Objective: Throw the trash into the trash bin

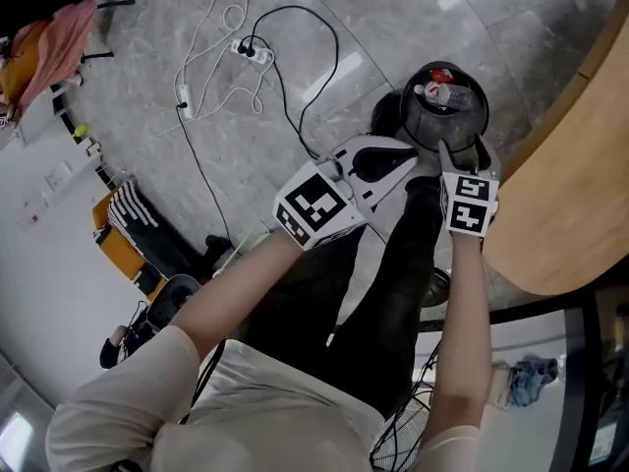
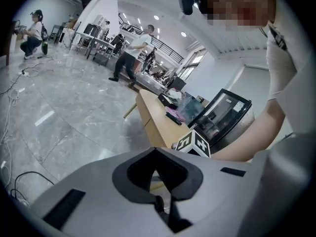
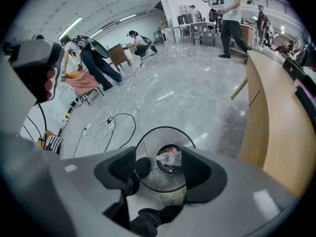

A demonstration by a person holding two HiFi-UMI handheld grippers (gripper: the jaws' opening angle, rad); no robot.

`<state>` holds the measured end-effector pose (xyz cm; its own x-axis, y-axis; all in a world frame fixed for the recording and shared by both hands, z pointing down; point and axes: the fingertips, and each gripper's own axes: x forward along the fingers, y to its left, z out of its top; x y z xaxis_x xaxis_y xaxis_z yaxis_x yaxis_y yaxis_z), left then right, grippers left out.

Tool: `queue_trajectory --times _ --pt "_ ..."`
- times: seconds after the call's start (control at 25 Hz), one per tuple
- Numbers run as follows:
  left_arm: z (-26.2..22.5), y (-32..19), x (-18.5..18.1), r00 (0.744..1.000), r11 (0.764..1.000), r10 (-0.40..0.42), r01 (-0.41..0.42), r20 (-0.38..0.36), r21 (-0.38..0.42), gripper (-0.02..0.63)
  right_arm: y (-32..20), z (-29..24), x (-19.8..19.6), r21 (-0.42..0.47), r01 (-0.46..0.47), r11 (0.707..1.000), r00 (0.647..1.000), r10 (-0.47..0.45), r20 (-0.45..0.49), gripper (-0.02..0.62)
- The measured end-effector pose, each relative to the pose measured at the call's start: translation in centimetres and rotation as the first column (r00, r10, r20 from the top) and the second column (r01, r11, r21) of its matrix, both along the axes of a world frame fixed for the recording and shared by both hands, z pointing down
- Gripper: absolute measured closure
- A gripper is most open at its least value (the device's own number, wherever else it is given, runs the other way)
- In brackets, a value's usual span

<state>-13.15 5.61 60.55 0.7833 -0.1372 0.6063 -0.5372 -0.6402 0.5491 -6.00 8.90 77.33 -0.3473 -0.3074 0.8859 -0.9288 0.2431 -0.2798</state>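
Now we hold the right gripper (image 1: 462, 151), jaws wide apart and empty, straight above the trash bin (image 1: 405, 106) at upper right, the trash (image 1: 444, 94) already lying inside it, left gripper (image 2: 157, 168) closed on nothing alongside.

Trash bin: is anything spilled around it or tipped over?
Nothing stands out. The trash bin stands upright on the floor with a plastic bottle inside; no litter shows beside it. The right gripper hangs open and empty above it.
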Motion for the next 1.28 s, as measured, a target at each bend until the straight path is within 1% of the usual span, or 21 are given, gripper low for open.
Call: queue_trajectory --times 0.24,0.32,0.44,0.6,0.76,0.92,1.28 --pt "-1.9 0.0 3.4 0.999 0.999 0.042 -0.042 -0.007 0.011 0.603 -1.1 -4.1 2.6 0.041 -0.031 0.999 0.999 0.030 0.030 0.296" --pt "-2.7 -0.1 4.9 0.999 0.998 0.052 -0.052 -0.013 0.019 0.603 -1.4 -5.3 4.1 0.062 -0.020 0.998 0.999 0.019 0.027 0.296" --pt "-4.1 0.1 7.3 0.998 0.998 0.065 -0.064 -0.022 0.029 0.603 -1.9 -7.4 6.4 0.090 -0.030 0.995 0.999 0.027 0.031 0.296" --pt "-5.5 0.4 10.4 0.996 0.995 0.088 -0.086 -0.035 0.041 0.603 -2.2 -9.4 10.2 0.116 -0.030 0.993 1.000 0.029 0.012 0.296" --pt "-6.5 0.2 14.0 0.993 0.993 0.105 -0.102 -0.060 0.052 0.603 -2.1 -10.0 14.7 0.126 -0.025 0.992 0.999 0.028 -0.024 0.296" --pt "-6.9 -0.3 17.3 0.990 0.991 0.120 -0.115 -0.074 0.061 0.603 -2.9 -10.9 18.6 0.141 -0.044 0.989 0.998 0.051 -0.042 0.296" --pt "-7.6 -1.2 23.7 0.984 0.987 0.148 -0.140 -0.098 0.086 0.603 -4.5 -11.1 27.5 0.175 -0.054 0.983 0.991 0.074 -0.110 0.296"
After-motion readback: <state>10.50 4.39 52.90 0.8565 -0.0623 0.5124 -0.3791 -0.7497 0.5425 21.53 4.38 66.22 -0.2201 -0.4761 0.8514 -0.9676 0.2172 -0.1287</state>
